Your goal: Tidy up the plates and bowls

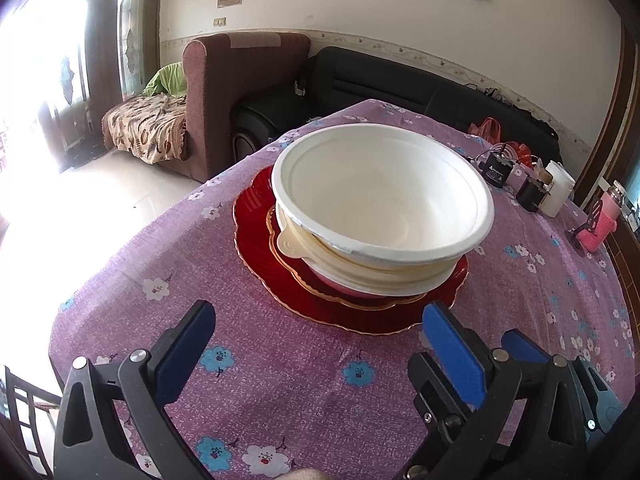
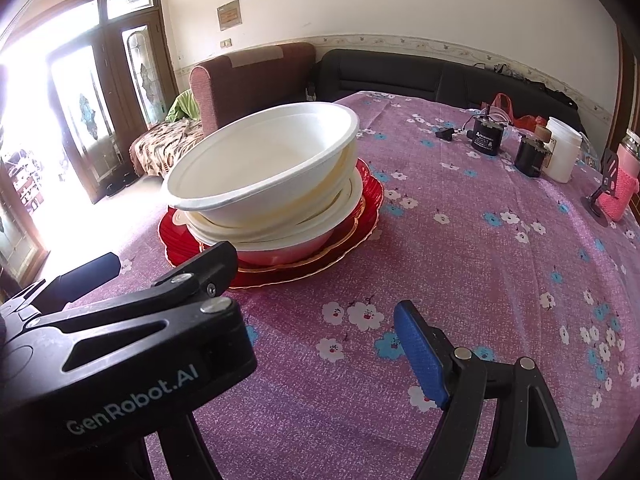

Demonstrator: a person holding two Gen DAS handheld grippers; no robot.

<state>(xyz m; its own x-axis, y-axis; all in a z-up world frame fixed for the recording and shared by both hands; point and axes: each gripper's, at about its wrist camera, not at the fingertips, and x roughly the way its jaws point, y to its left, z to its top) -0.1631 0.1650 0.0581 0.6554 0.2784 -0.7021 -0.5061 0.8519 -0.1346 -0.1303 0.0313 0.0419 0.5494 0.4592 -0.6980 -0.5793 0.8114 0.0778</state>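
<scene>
Purple flowered tablecloth (image 2: 460,248) covers the table. On it, a stack: large red plate (image 2: 370,196) at the bottom, a smaller gold-rimmed plate on that, then a pink bowl (image 2: 288,254), cream bowls nested in it, and a white bowl (image 2: 264,168) on top, sitting tilted. Right gripper (image 2: 316,280) near the stack, fingers spread wide, nothing between them; its left finger overlaps the plate edge in view. Far right of table: black cylinder (image 2: 486,136), white jar (image 2: 564,150), pink cup (image 2: 622,192).
</scene>
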